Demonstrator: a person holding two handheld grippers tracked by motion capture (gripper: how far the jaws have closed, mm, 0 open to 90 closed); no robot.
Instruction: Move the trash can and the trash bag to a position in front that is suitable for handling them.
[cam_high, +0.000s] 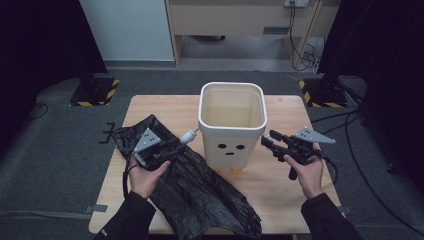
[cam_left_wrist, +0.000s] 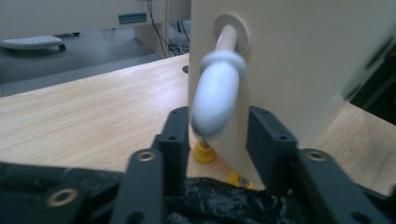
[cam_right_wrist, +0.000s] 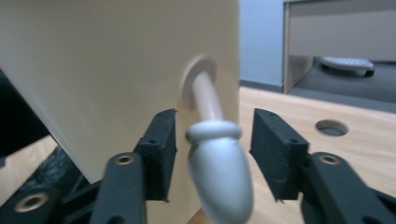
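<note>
A cream bin (cam_high: 232, 125) with a small face and yellow feet (cam_left_wrist: 204, 151) stands upright on the wooden table (cam_high: 160, 107). A white arm-shaped knob sticks out of each side. My left gripper (cam_high: 174, 146) rests on a crumpled black plastic bag (cam_high: 200, 192) left of the bin. In the left gripper view its jaws (cam_left_wrist: 217, 135) stand either side of the left knob (cam_left_wrist: 217, 93) without pressing on it. My right gripper (cam_high: 270, 140) is at the bin's right side, open (cam_right_wrist: 215, 144), with the right knob (cam_right_wrist: 219, 172) between the pads and a gap on both sides.
The bag spreads from the table's left to its front edge. A round hole (cam_right_wrist: 331, 127) is cut in the tabletop behind the bin. Dark stands with striped bases sit on the floor at both far corners, with cables trailing at the right.
</note>
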